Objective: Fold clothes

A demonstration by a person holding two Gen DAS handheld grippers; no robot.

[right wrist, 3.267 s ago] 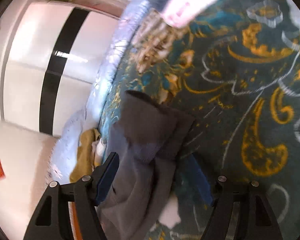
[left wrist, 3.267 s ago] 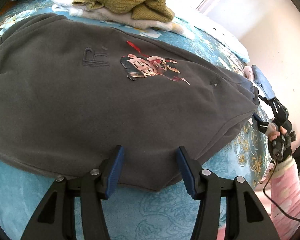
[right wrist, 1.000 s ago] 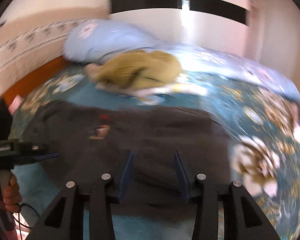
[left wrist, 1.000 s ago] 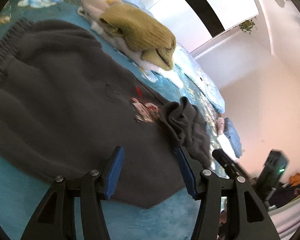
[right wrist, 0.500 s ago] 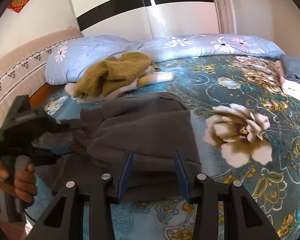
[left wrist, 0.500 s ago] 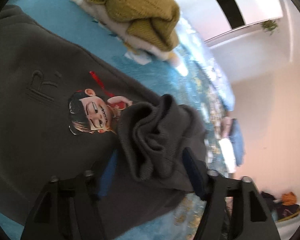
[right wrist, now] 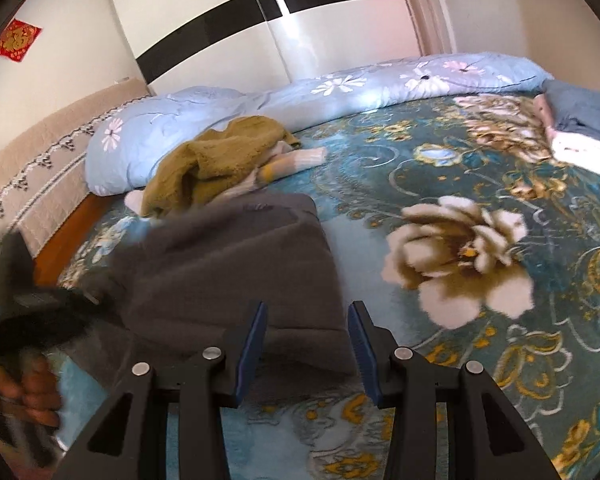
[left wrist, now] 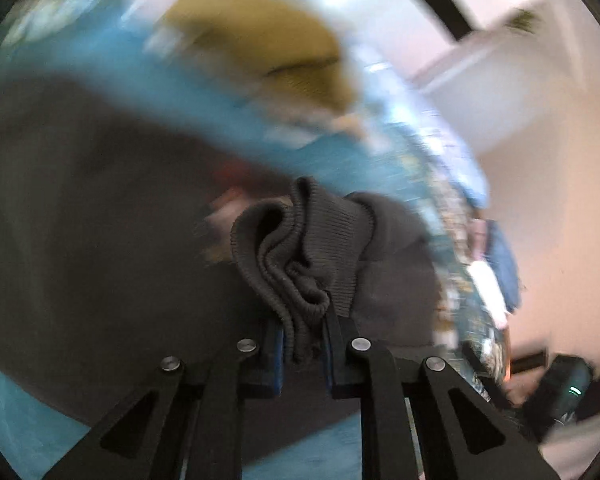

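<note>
Nearest in the left wrist view, the left gripper (left wrist: 302,336) has its jaws clenched on a bunched, ribbed cuff (left wrist: 300,248) of a dark grey sweatshirt (left wrist: 80,220). The cuff stands up in folds between the blue-padded fingers. Behind it the body of the sweatshirt spreads flat over the bed, with a blurred printed figure near the cuff. Most of this view is smeared by motion.

In the right wrist view, the right gripper (right wrist: 308,348) is released, its jaws spread apart with nothing between them, just above the near edge of the sweatshirt (right wrist: 236,272). The garment lies on a teal bedspread (right wrist: 500,360) patterned with large cream and gold flowers, and its right side is folded over into a straight edge. At the far left, a blurred hand (right wrist: 24,392) holds the left gripper against the sweatshirt's left side.

Beyond the sweatshirt, a mustard knit sweater (right wrist: 216,160) sits heaped on pale clothing. Further back lies a long light-blue floral pillow (right wrist: 340,88). At the far right edge, folded blue and white clothes (right wrist: 580,128) rest on the bed. Behind everything stands a white wardrobe with a black band (right wrist: 260,4).
</note>
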